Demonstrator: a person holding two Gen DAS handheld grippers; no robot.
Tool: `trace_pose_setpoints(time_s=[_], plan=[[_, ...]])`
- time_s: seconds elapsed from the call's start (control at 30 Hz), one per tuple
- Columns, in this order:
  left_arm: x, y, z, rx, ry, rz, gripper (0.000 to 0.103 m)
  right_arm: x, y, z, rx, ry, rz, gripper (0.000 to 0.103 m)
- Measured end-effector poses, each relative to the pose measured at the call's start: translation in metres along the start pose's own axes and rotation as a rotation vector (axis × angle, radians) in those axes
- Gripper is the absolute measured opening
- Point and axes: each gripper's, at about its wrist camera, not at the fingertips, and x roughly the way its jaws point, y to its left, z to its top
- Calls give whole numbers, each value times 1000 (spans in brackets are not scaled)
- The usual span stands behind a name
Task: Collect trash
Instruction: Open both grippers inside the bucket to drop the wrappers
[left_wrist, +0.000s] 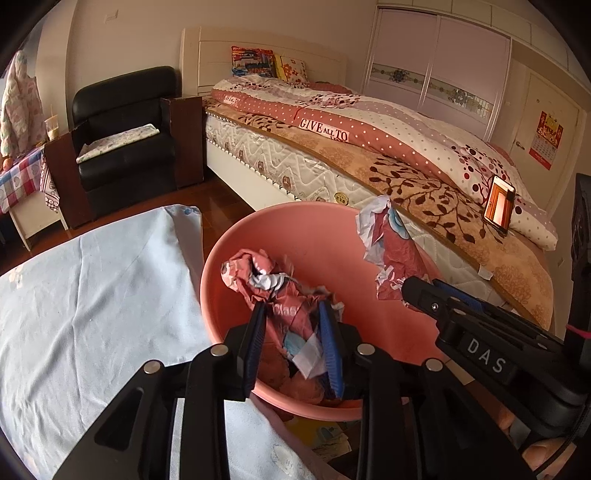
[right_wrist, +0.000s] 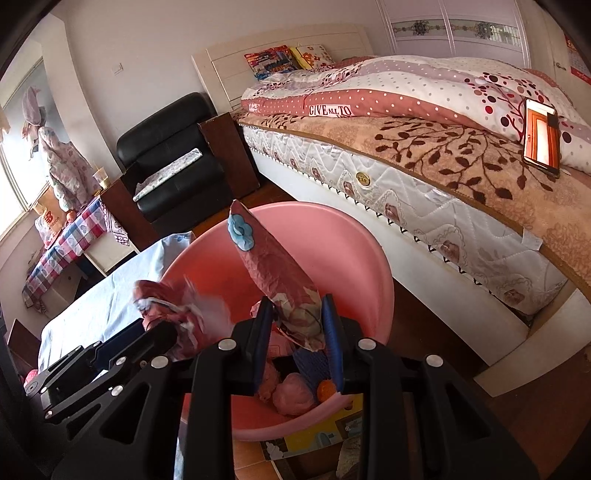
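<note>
A pink basin (left_wrist: 295, 218) (right_wrist: 343, 225) stands below both grippers and holds several pink wads, a blue thing and an orange one. My left gripper (left_wrist: 291, 310) (right_wrist: 166, 334) hangs over it, open, with a crumpled red-and-white paper wad (left_wrist: 266, 280) (right_wrist: 166, 306) loose between its blue-padded fingers; the wad looks blurred. My right gripper (right_wrist: 297, 302) (left_wrist: 408, 291) is shut on a long crumpled red paper with a blue cloud print (right_wrist: 273, 269) (left_wrist: 391, 240), which sticks up over the basin's right side.
A table under a light blue cloth (left_wrist: 92, 295) (right_wrist: 107, 299) lies left of the basin. The bed (left_wrist: 369, 166) (right_wrist: 424, 177) runs along the right, with a lit phone (left_wrist: 500, 206) (right_wrist: 541, 140) on it. A black armchair (left_wrist: 122, 140) stands behind on the wooden floor.
</note>
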Motion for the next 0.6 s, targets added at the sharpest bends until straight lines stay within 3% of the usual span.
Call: trace_pose_setpoints(time_s=[0.1, 0.17, 0.6], plan=[[1, 3, 1, -21, 4, 2, 48, 2, 0, 0, -1, 1, -2, 28], [2, 4, 1, -29, 2, 7, 51, 4, 0, 0, 1, 3, -3, 28], [1, 9, 1, -34, 2, 18, 59, 10, 3, -1, -1, 9, -1, 31]])
